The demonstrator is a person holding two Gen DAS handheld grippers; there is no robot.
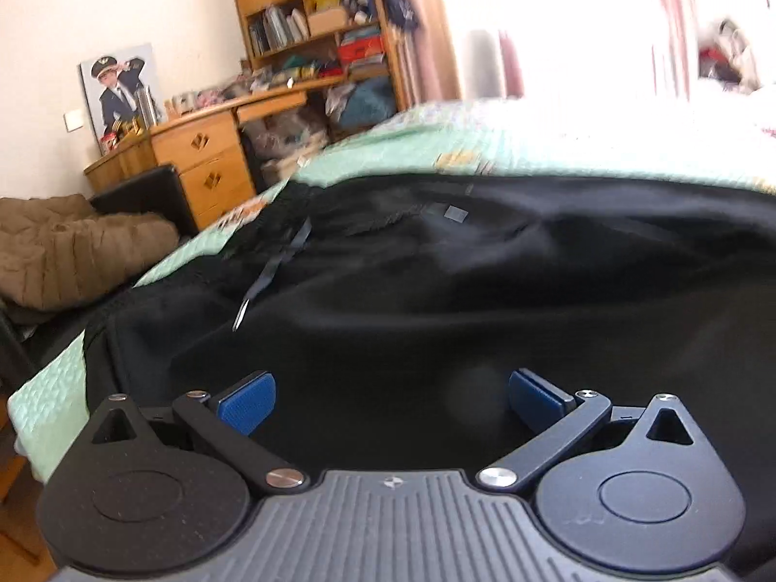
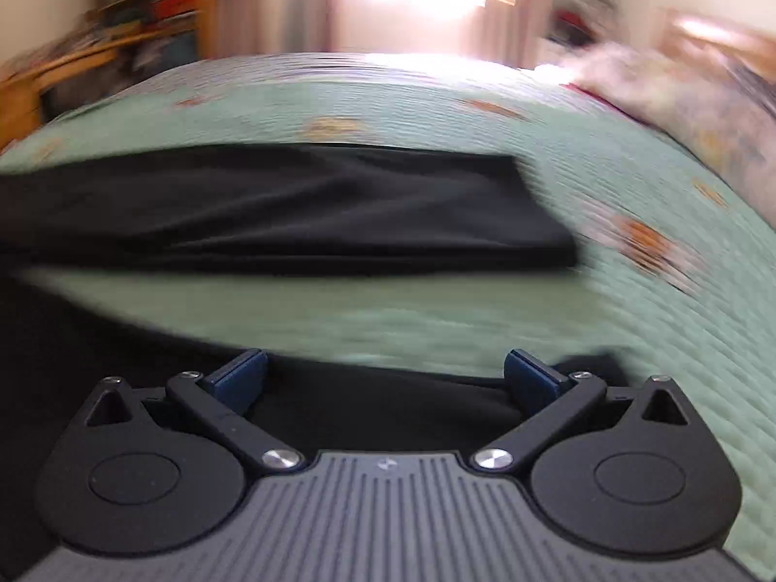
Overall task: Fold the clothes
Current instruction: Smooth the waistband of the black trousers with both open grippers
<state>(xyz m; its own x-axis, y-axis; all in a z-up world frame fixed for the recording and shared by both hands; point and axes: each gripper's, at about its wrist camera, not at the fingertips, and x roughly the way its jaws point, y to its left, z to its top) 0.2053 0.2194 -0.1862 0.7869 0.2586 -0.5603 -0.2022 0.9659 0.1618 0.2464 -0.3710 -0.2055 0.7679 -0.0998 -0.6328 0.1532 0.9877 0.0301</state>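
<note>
Nearest the lens in the left wrist view, the left gripper [image 1: 392, 402] has its two blue-padded fingers [image 1: 247, 400] spread wide apart, with nothing between them. It hangs just above a pair of black trousers [image 1: 436, 281] laid across a bed [image 1: 339, 155] covered in a pale green quilted spread with small orange motifs. The fabric is dark, matte and softly creased, with shallow folds running across it. Toward the left end lies the gathered waistband, from which a thin dark drawstring [image 1: 274, 266] trails down over the cloth. A small grey label [image 1: 456, 213] sits on the fabric farther back.

In the right wrist view, which is heavily blurred, the right gripper [image 2: 385, 378] is likewise wide open and empty, its blue fingers [image 2: 531, 380] poised over the near trouser leg [image 2: 378, 402], whose hem edge ends just right of the gripper. The far trouser leg [image 2: 310, 213] lies flat farther back, ending in a straight hem at the right, with a wedge of green bedspread [image 2: 339, 310] showing between the two legs. Whether the fingers touch the cloth cannot be told.

Beyond the bed in the left view stand a wooden desk [image 1: 203, 155] with drawers, a cluttered wooden bookshelf [image 1: 310, 14], a framed picture [image 1: 121, 92] leaning on the wall, and a brown quilted garment [image 1: 72, 252] heaped on a dark seat at the left.
</note>
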